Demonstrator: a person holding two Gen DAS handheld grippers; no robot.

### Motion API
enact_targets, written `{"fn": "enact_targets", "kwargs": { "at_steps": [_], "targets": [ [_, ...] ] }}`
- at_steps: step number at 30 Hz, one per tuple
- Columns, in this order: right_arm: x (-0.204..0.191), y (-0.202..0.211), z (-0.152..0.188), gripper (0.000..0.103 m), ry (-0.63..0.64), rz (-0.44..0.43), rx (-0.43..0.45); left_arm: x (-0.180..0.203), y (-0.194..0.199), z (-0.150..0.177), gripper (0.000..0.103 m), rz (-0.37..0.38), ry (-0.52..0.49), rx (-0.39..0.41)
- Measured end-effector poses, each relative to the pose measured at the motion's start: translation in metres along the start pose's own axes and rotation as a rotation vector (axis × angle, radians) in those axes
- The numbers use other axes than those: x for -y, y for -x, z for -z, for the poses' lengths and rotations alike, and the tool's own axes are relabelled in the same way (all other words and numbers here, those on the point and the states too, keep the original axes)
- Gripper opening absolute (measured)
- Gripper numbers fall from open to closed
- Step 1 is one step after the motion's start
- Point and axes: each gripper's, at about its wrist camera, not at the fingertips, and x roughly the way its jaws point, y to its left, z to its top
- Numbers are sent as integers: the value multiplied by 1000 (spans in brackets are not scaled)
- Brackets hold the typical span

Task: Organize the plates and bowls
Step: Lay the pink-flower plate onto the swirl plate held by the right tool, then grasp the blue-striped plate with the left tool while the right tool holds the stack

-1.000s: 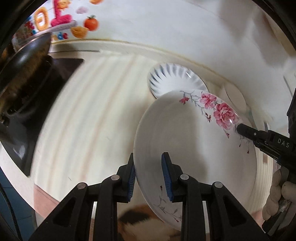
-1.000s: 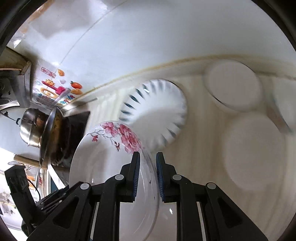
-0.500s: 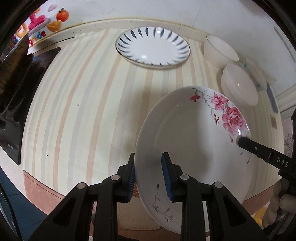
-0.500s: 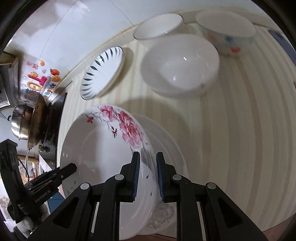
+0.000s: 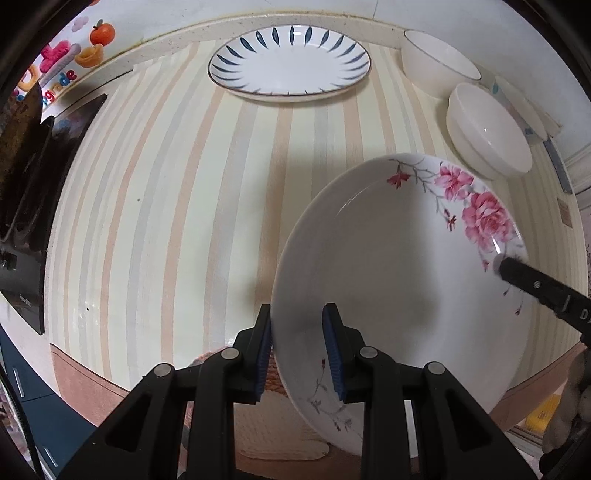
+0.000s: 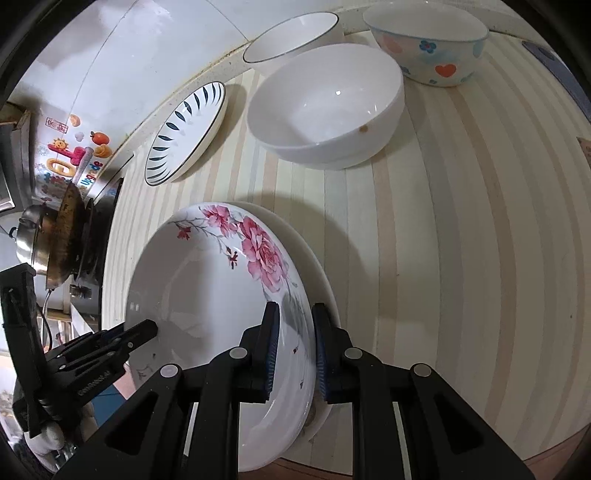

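The left claw (image 5: 297, 350) was clamped on the near rim of a deep white ceramic plate with pink painted roses (image 5: 399, 266), one blue-ribbed pad under the rim and one inside it, at the bottom centre of the left wrist view. The right claw (image 6: 293, 352) pinched the opposite rim of the same plate, at the lower middle of the right wrist view, so the plate hung between the two, tilted, with its rose side toward the upper right.

Just under it, in the right wrist view, the edge of a second white plate (image 6: 314, 258) showed, lying on the cream and tan striped desk (image 6: 461, 240). I could not tell whether the rose plate touched it yet or hovered just above.

Further out stood a plain white bowl (image 6: 325, 107) in the upper middle, a bowl with hearts and blue flowers (image 6: 428, 48) at the upper right, a thin-rimmed white bowl (image 6: 291, 35) at the top, and a white plate with dark blue petal marks (image 6: 184, 133) at the upper left. A dark wok on a stove (image 6: 68, 236) sat at the left edge.

The risk, as I judged it, was in the release. Glazed rims are slick, and if one claw let go before the other the plate would tip and knock down on the plate below, perhaps chipping both. Set off-centre, it could also rock or slide toward the desk's near edge.
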Motion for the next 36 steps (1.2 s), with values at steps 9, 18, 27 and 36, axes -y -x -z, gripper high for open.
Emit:
{"fn": "enact_targets", "kwargs": {
  "at_steps": [9, 18, 27, 36],
  "targets": [
    [-8, 7, -2, 20, 41, 52, 0, 7, 0, 2, 24, -22, -19, 3],
    [-5, 11, 1, 22, -8, 53, -57, 5, 2, 0, 24, -6, -27, -10],
    [6, 48, -18, 22, -122, 16, -12, -40, 30, -23, 25, 68, 21, 11],
    [-79, 27, -121, 39, -121, -91, 80, -114, 20, -168, 29, 118, 125, 81]
  ]
}}
